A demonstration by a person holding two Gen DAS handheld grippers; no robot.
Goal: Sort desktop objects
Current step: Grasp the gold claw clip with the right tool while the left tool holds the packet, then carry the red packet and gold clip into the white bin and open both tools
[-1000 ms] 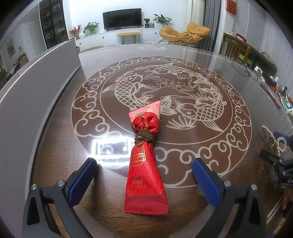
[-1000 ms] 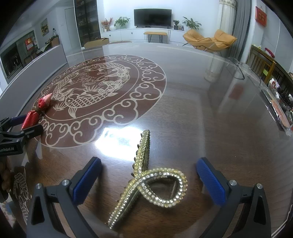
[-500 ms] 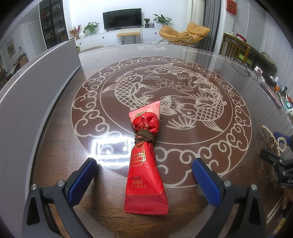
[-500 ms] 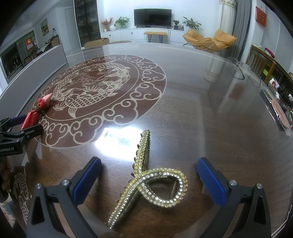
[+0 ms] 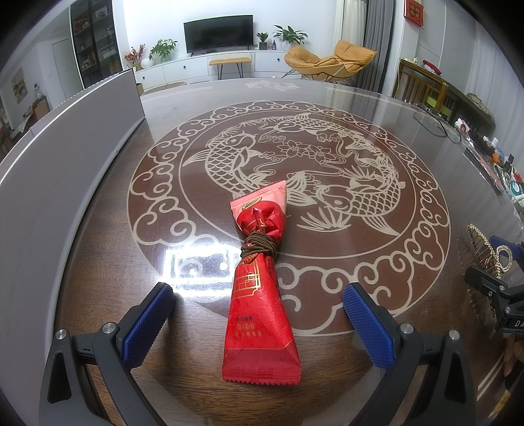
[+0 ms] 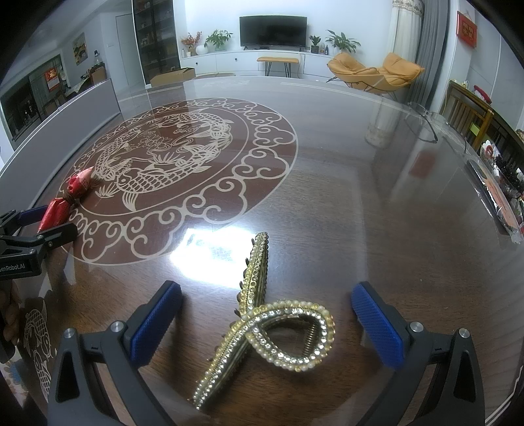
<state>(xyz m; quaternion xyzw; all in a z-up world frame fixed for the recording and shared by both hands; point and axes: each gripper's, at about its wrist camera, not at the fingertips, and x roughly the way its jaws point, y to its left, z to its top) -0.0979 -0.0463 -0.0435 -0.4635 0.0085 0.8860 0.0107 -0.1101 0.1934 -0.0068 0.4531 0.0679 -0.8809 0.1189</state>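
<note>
Left wrist, glossy carp-patterned table (image 5: 327,183), living room

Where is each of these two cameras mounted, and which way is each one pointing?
Left wrist view: sits on the left tool, looking forward across the glossy wooden table at a red foil snack packet tied with brown cord; its blue-padded fingers show.
Right wrist view: sits on the right tool, facing a gold rhinestone hair claw clip; its own fingers show.
Shared: both see packet, clip, the other tool and the television.
</note>
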